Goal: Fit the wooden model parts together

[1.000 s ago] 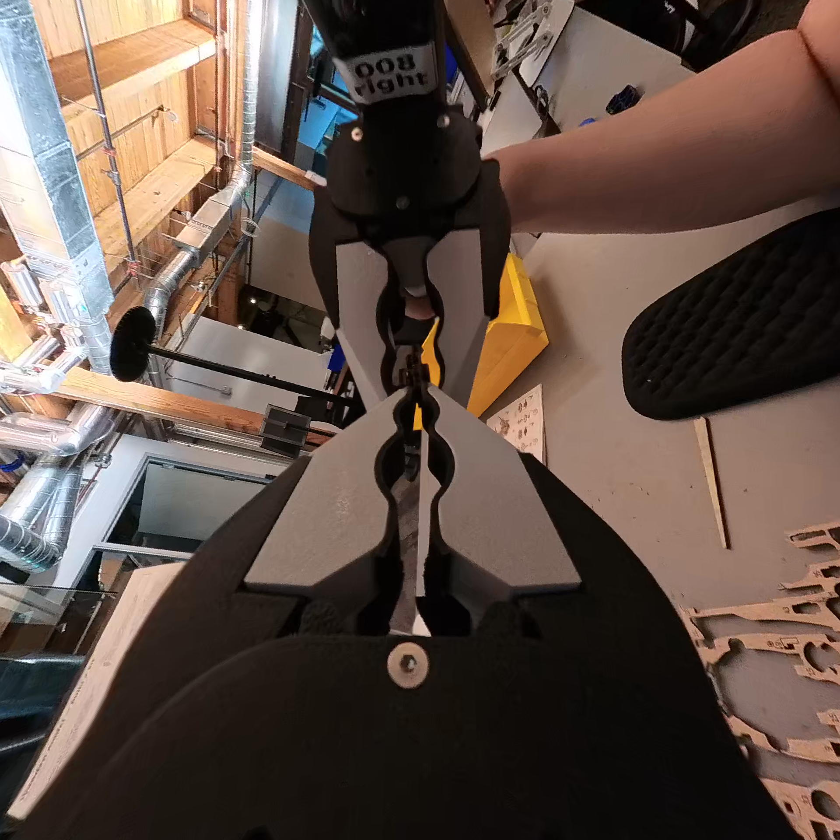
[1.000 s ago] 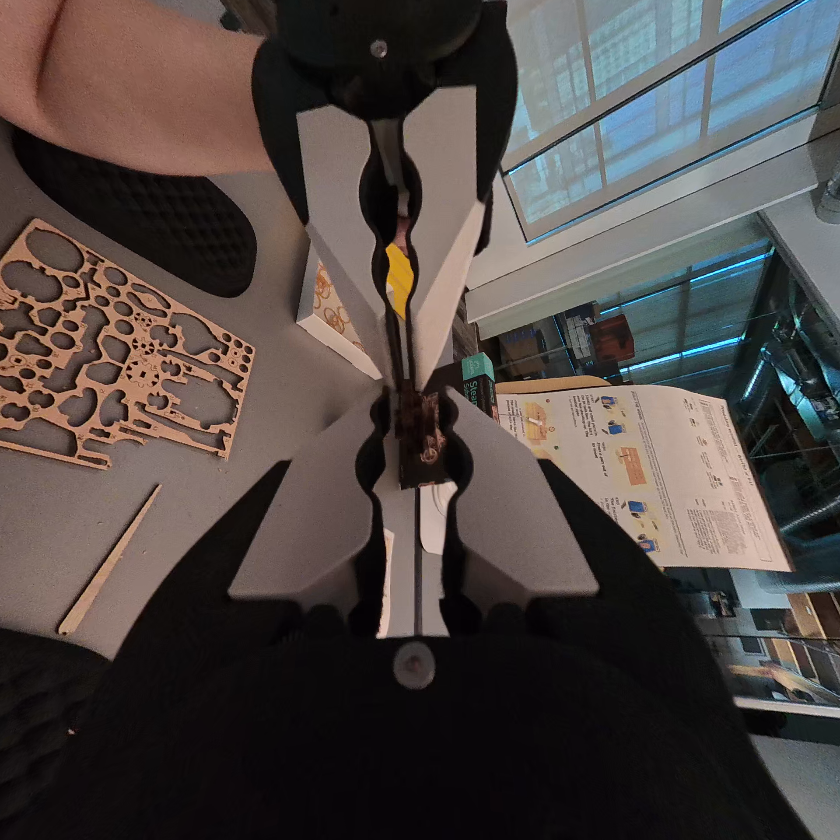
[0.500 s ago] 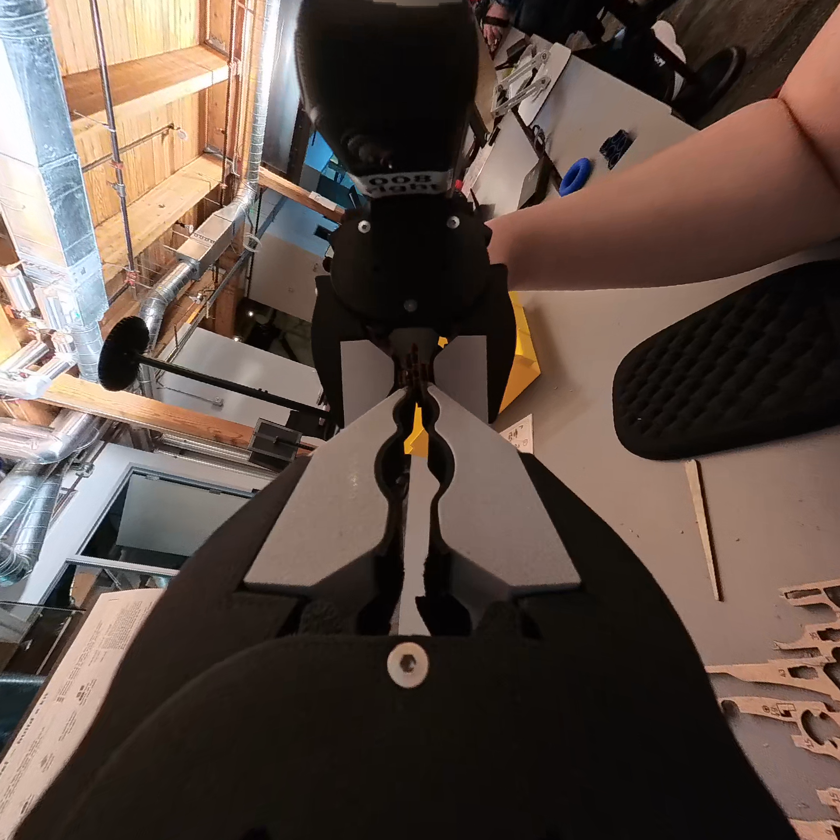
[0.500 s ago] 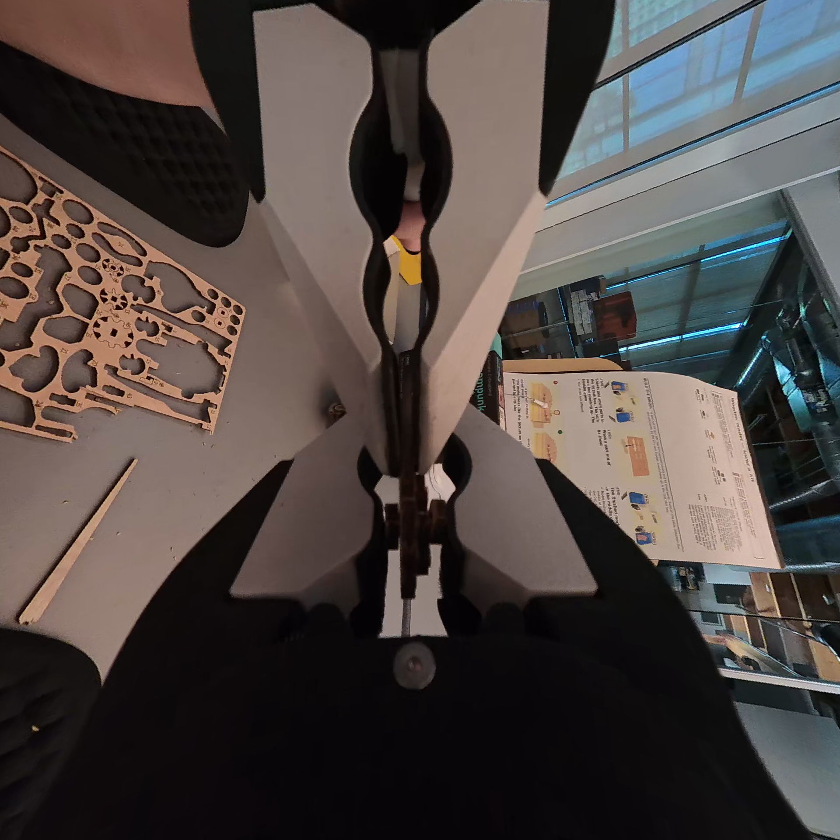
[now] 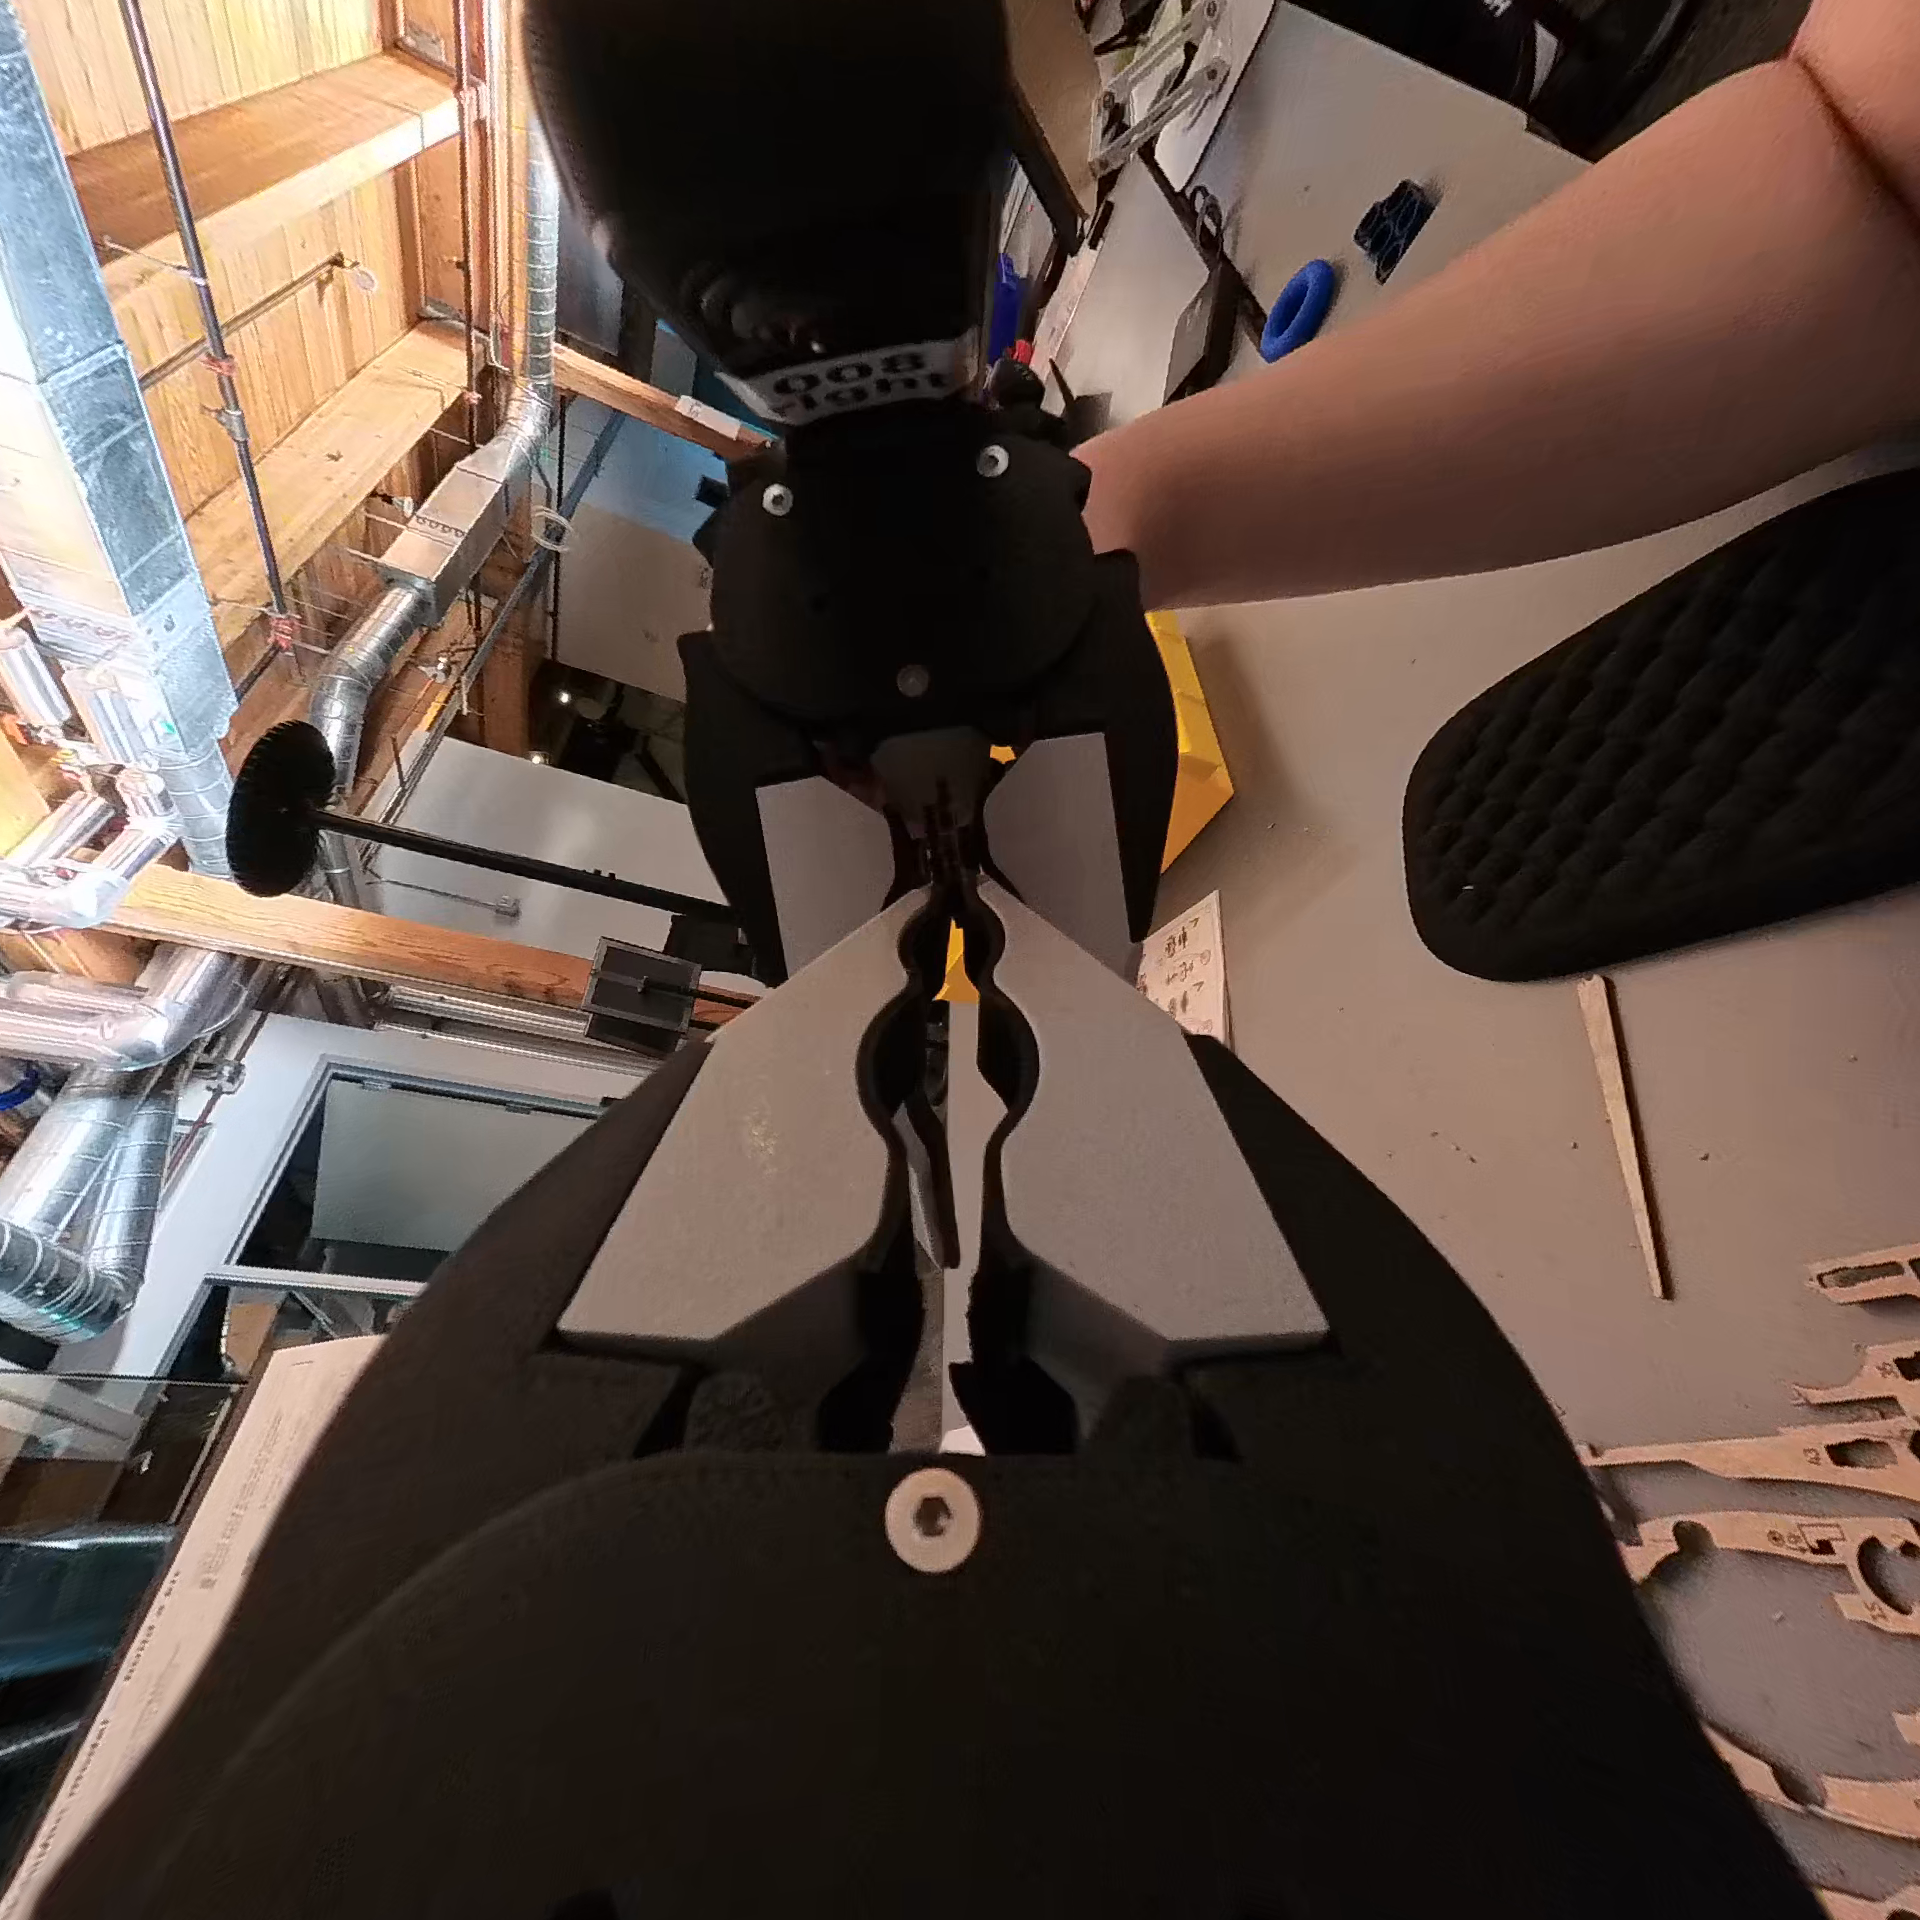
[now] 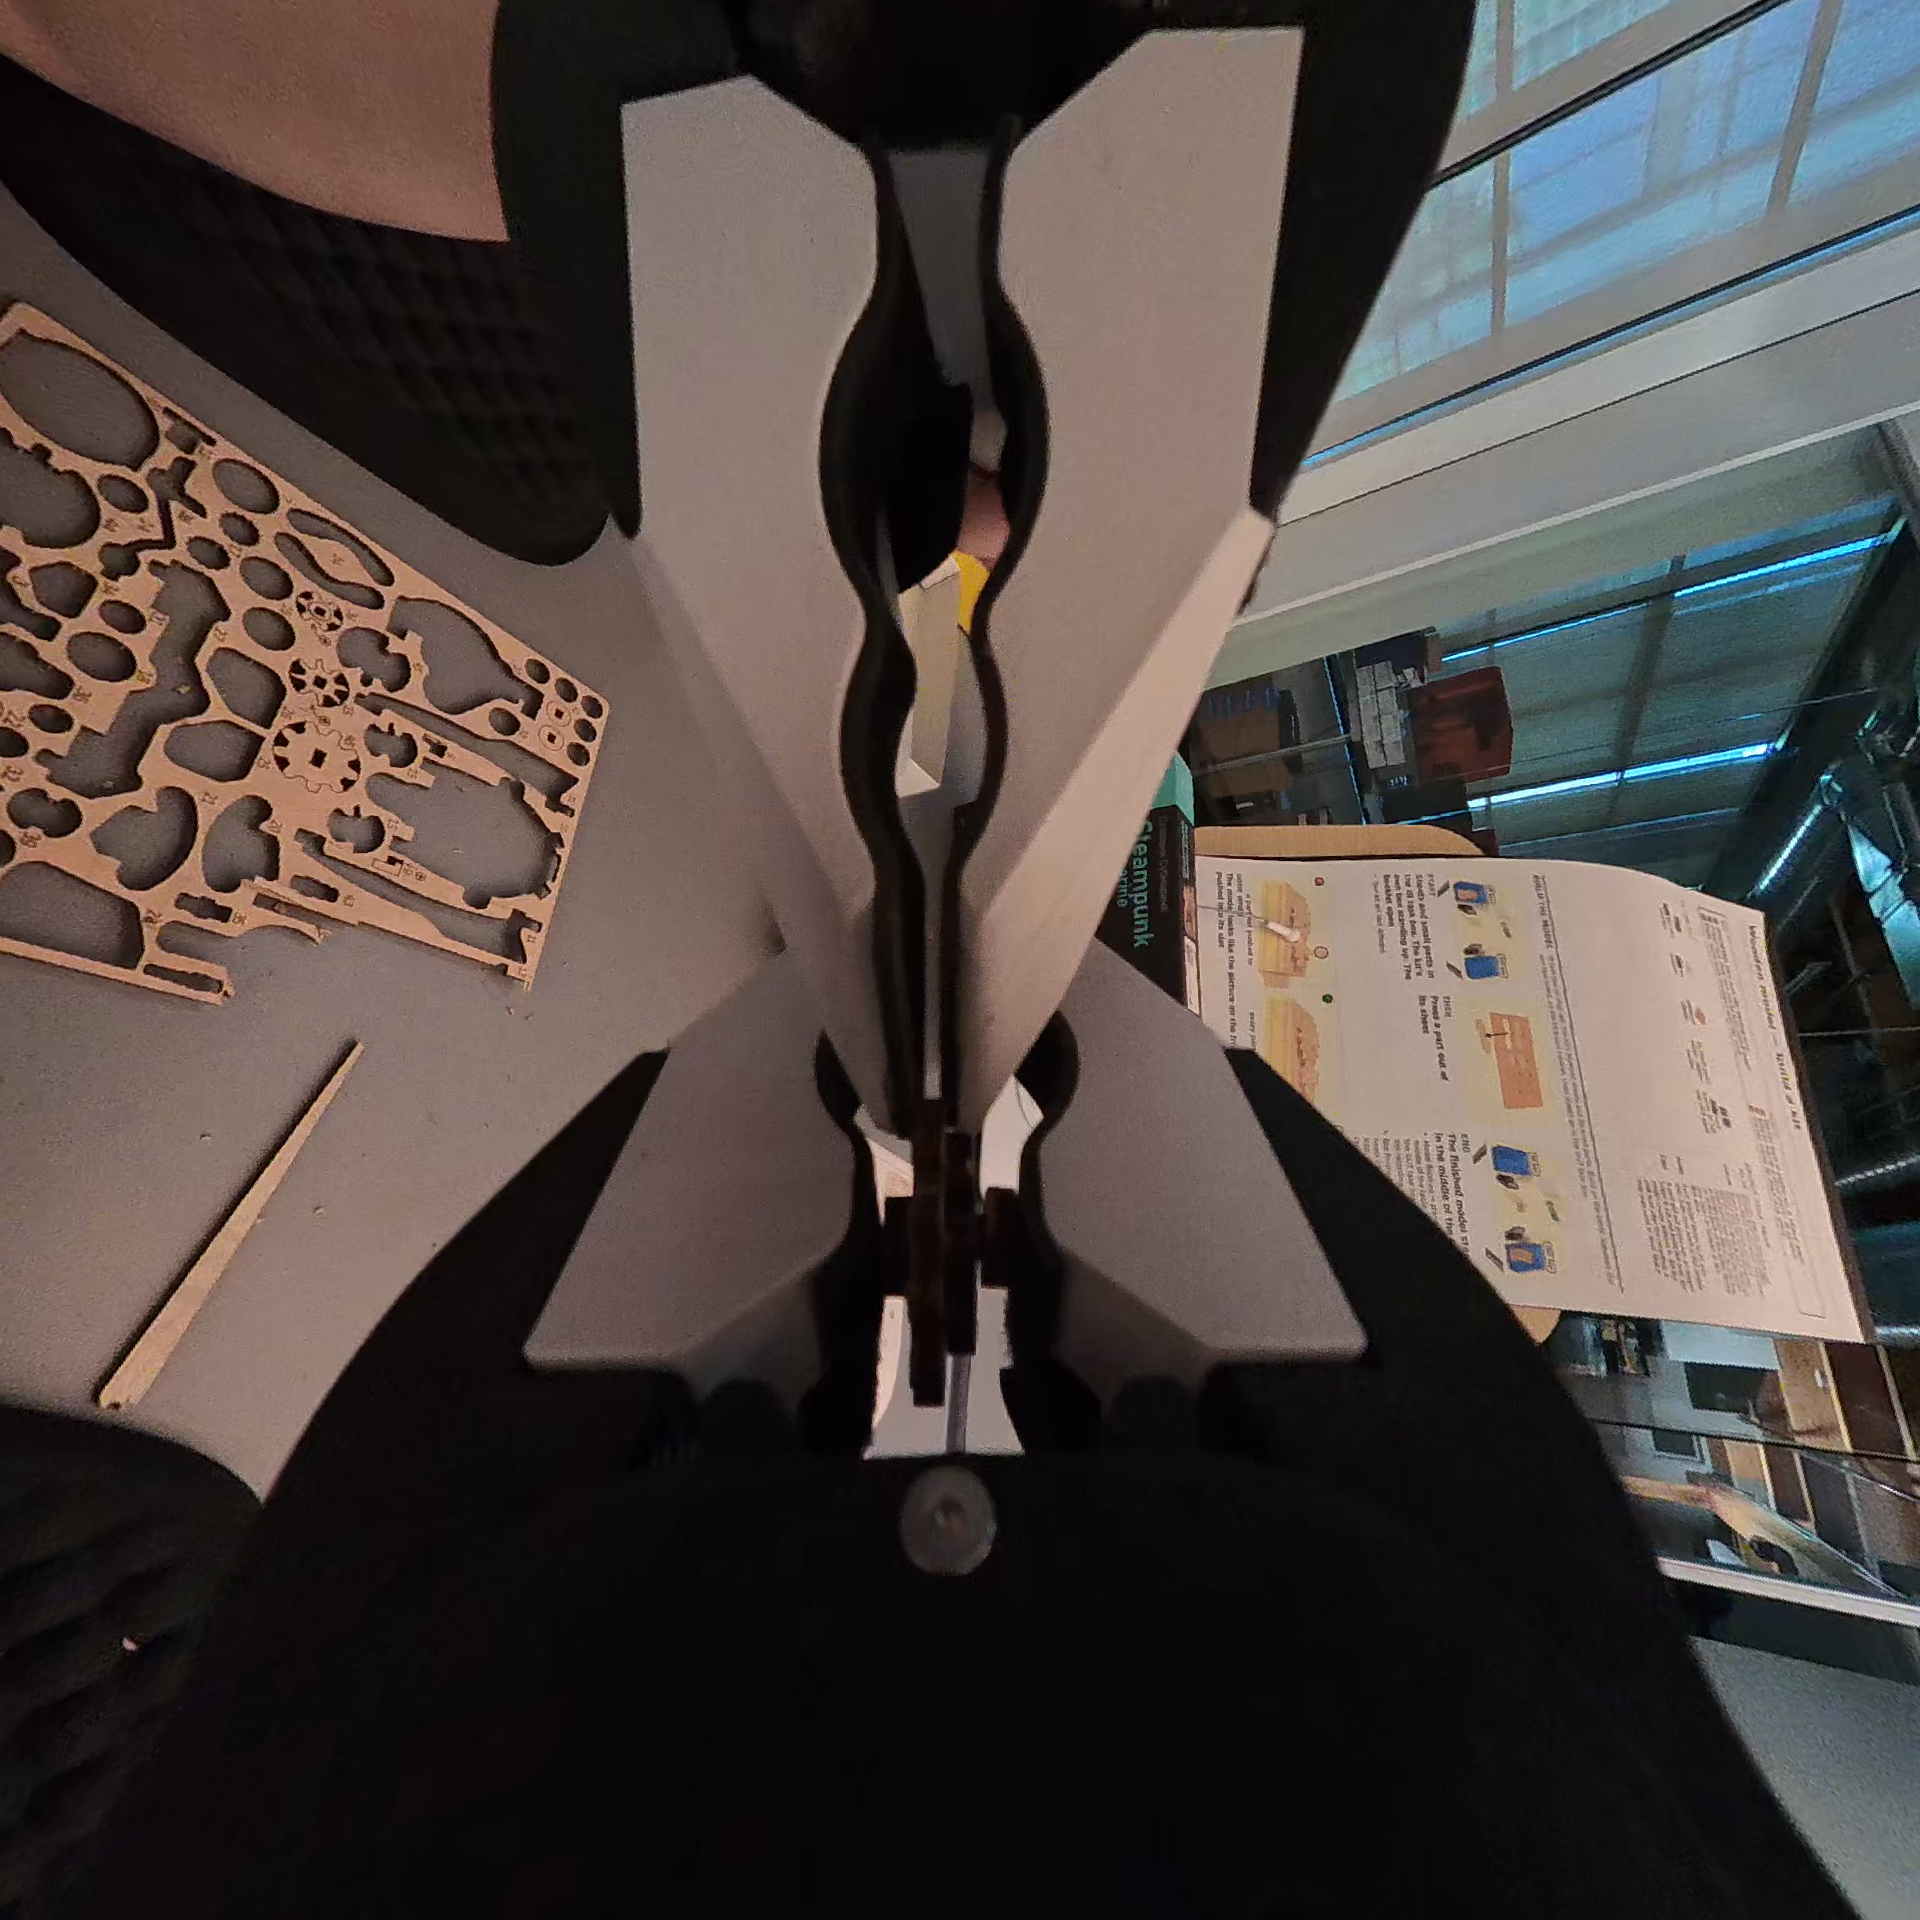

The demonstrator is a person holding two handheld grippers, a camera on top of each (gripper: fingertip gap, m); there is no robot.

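My two grippers point at each other above the grey table. My left gripper [image 5: 951,899] is shut on a thin dark wooden piece [image 5: 935,1174], seen edge-on between its pads. Its tips reach in between the fingers of my right gripper [image 5: 940,873]. In the right wrist view the left gripper [image 6: 935,1117] comes down from the top. A small dark wooden gear assembly [image 6: 935,1257] sits at its tips, deep between the right gripper's [image 6: 940,935] fingers, which are closed against it. It also shows in the left wrist view [image 5: 940,831]. The right fingertips are hidden.
A punched-out wooden parts sheet [image 6: 260,727] and a thin wooden stick [image 6: 229,1226] lie on the table. There is a black textured mat [image 5: 1683,748], a yellow bin [image 5: 1184,748], a printed instruction sheet [image 6: 1507,1091] and a dark box [image 6: 1153,894]. A person's forearm [image 5: 1507,364] holds the right gripper. The thin wooden stick [image 6: 229,1226] is about equally far from each gripper, around 25 cm.
The grippers have come closer together. The left fingertips have slid in between the right fingers, and the wooden assembly now sits deeper in the right gripper's jaws.
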